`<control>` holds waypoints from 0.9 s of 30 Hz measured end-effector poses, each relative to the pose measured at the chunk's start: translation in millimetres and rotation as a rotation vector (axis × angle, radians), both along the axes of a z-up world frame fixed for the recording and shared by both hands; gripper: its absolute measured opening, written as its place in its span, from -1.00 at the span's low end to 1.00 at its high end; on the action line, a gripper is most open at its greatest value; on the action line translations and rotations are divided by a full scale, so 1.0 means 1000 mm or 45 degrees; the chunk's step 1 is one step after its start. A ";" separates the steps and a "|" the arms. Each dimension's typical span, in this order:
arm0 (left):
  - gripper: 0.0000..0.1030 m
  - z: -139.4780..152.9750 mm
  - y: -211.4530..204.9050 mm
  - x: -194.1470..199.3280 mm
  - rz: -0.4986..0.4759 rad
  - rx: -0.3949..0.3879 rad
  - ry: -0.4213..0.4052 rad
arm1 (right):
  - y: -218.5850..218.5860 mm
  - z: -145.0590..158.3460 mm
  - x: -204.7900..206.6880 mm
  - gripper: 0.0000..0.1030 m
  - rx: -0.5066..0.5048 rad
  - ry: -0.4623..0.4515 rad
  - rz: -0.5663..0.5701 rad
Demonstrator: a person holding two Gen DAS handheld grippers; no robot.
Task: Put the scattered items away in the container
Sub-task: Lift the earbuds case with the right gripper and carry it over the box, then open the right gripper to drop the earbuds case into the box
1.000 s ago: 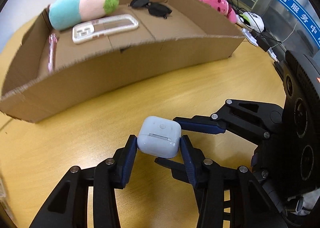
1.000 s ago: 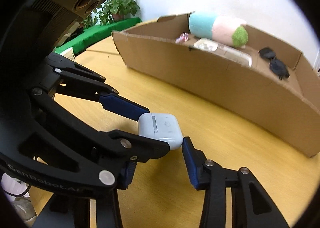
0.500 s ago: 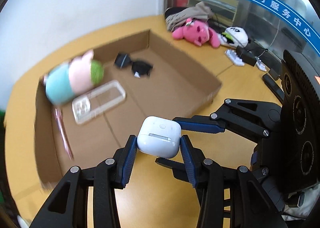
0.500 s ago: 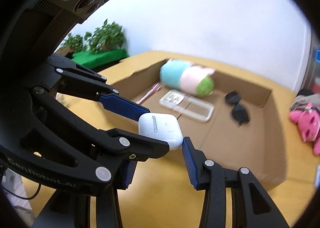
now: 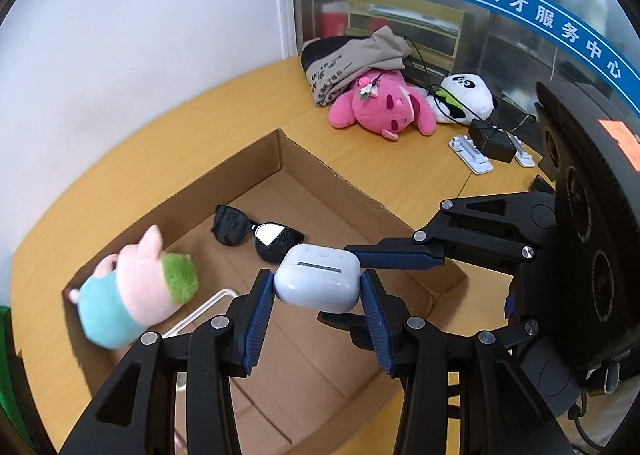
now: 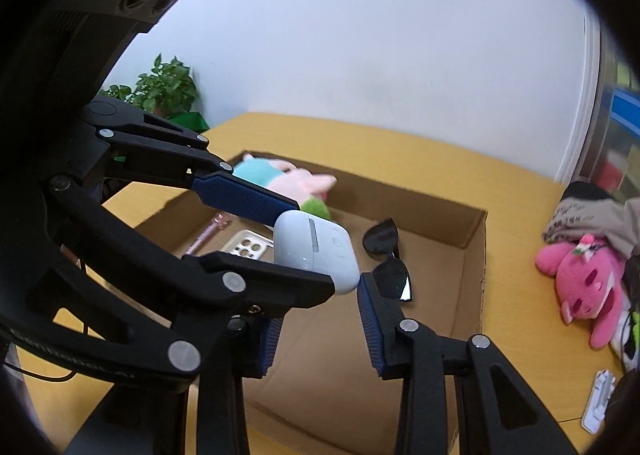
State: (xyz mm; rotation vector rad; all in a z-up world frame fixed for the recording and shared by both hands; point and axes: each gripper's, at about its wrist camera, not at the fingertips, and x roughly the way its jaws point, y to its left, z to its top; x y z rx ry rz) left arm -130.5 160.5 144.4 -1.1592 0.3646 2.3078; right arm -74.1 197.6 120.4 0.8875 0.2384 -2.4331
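Note:
A white earbuds case [image 5: 318, 279] hangs above the open cardboard box [image 5: 332, 175], with my left gripper [image 5: 318, 287] shut on its two sides. My right gripper [image 6: 318, 303] comes in crosswise with its jaws closing. One of its fingertips [image 6: 365, 287] touches the case's [image 6: 316, 251] lower corner; the other fingertip is hidden behind the left gripper's finger. In the box [image 6: 476, 255] lie black sunglasses [image 5: 256, 233], a teal, pink and green plush [image 5: 132, 295], a clear phone case [image 6: 248, 247] and a pink pen [image 6: 208, 233].
Beyond the box on the wooden table lie a pink plush [image 5: 380, 107], a panda plush [image 5: 466, 95], a grey bag [image 5: 352, 63] and a black charger with cables [image 5: 492, 141]. A potted plant [image 6: 168, 87] stands by the white wall.
Both grippers rose with the case from the table in front of the box and now hang over its inside. The right gripper's fingers have drawn closer together.

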 end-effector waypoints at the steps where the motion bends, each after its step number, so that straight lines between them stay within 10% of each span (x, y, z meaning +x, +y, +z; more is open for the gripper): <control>1: -0.08 -0.006 0.001 -0.005 -0.004 0.003 -0.018 | 0.002 -0.005 -0.005 -0.36 0.002 -0.020 -0.003; 27: -0.07 -0.131 0.001 -0.063 -0.026 0.116 -0.439 | -0.006 -0.109 -0.060 -0.31 0.205 -0.520 -0.006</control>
